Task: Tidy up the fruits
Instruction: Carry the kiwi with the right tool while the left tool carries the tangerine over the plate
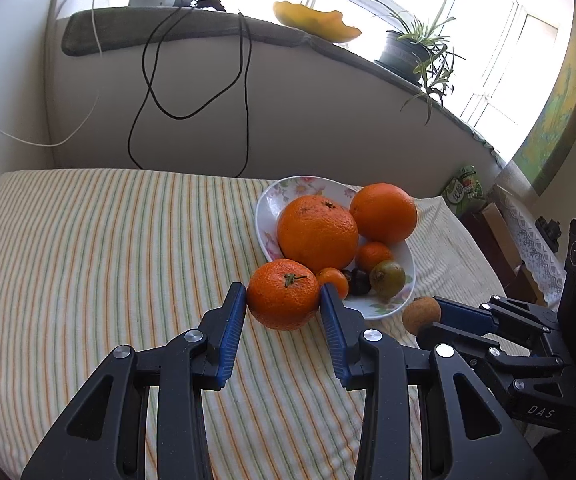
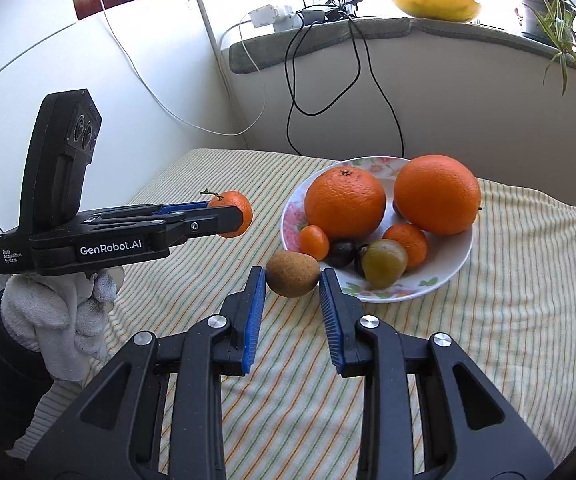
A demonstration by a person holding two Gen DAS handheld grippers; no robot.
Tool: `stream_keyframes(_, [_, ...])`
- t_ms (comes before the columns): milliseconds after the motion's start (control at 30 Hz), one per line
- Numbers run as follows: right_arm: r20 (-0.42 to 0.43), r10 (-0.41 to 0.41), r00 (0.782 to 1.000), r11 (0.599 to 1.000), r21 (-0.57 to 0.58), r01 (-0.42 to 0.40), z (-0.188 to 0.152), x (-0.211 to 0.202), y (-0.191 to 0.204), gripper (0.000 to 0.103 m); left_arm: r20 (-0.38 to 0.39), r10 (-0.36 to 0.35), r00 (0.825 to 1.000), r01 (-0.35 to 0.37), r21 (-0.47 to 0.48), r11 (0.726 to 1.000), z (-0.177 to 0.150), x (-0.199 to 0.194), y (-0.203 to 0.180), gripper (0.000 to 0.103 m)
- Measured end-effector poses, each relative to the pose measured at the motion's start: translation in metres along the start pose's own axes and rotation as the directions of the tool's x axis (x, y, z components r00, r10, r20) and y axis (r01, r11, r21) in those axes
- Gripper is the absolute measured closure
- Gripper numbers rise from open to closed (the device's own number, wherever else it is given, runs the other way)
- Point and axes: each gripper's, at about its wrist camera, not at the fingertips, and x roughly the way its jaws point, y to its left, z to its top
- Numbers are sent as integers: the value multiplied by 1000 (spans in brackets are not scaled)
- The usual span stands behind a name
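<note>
My left gripper [image 1: 283, 295] is shut on a stemmed tangerine [image 1: 283, 294], held just above the striped cloth in front of the floral plate [image 1: 266, 206]. From the right wrist view, the left gripper [image 2: 237, 213] carries that tangerine [image 2: 235, 205] to the left of the plate [image 2: 458, 258]. My right gripper [image 2: 293, 280] is shut on a small brown fruit [image 2: 293, 274] at the plate's near rim; the left wrist view shows this brown fruit [image 1: 421, 315] at the right gripper's fingers [image 1: 462, 314]. Two large oranges [image 2: 344, 204] [image 2: 437, 194], small mandarins, dark fruits and a green fruit [image 2: 384, 263] lie on the plate.
Striped cloth [image 1: 108, 260] covers the table, which stands against a white wall. Black and white cables [image 1: 244, 92] hang from the sill, which bears a yellow bowl [image 2: 436, 2] and a potted plant [image 1: 412, 52]. A white-gloved hand [image 2: 64, 320] holds the left gripper.
</note>
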Motion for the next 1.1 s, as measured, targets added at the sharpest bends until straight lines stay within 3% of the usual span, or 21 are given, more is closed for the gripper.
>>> stream_keyframes(1100, [34, -27, 999, 998, 50, 25, 30, 21, -47, 74, -6, -21, 1000, 21, 99, 995, 75, 64, -43, 67])
